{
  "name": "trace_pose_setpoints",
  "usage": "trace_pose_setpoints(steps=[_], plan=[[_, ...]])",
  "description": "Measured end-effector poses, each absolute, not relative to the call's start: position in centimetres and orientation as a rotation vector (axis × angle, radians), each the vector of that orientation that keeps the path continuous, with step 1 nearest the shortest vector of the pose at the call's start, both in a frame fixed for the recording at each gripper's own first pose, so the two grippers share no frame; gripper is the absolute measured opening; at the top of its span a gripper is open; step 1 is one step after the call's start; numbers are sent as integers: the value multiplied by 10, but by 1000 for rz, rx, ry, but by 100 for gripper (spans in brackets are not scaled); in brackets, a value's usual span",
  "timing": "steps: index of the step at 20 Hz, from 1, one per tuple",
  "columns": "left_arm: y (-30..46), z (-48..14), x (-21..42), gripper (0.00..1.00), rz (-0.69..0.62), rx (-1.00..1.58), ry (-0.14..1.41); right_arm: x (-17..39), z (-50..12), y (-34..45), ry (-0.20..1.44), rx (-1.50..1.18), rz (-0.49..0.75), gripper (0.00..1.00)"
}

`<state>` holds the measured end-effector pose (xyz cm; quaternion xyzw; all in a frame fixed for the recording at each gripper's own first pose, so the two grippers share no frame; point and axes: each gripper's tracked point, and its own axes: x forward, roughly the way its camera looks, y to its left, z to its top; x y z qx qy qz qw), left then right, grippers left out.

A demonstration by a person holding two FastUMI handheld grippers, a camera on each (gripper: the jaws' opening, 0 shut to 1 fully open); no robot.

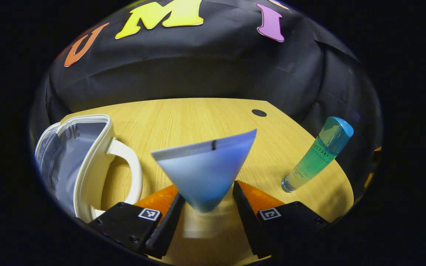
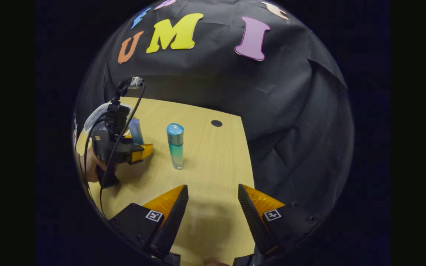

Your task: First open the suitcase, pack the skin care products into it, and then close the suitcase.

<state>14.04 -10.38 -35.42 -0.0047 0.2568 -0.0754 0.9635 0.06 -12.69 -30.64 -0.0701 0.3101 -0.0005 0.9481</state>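
While the left gripper (image 1: 208, 207) pinches a blue tube (image 1: 207, 166) near its narrow end, the open white case (image 1: 87, 162) lies just to the tube's left in the left gripper view, so the coming move likely turns on swinging the tube that way and over the case's rim. The tube's long axis runs up and away from the fingers, its flat crimped end farthest out. Both fingers seem to press on it, though the contact itself is blurred.

A teal bottle (image 1: 318, 155) stands on the tabletop (image 1: 205, 118) to the tube's right, well apart from the case. In the right gripper view that bottle (image 2: 175, 146) stands upright ahead and slightly left of the right gripper (image 2: 213, 199), whose fingers are spread wide with nothing between them. That gripper is the nearer one to the bottle. Beyond the bottle, the left gripper (image 2: 141, 151) and the hand holding it sit beside the case (image 2: 94, 114).

The case's interior is mostly cut off at the edge, and its lid cannot be made out.
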Motion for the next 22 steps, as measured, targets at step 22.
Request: trace_pose_setpoints(steps=[22], plan=[[-3,-211,33,45,-139,57,497,128,-344,-30,605,43,74,60]])
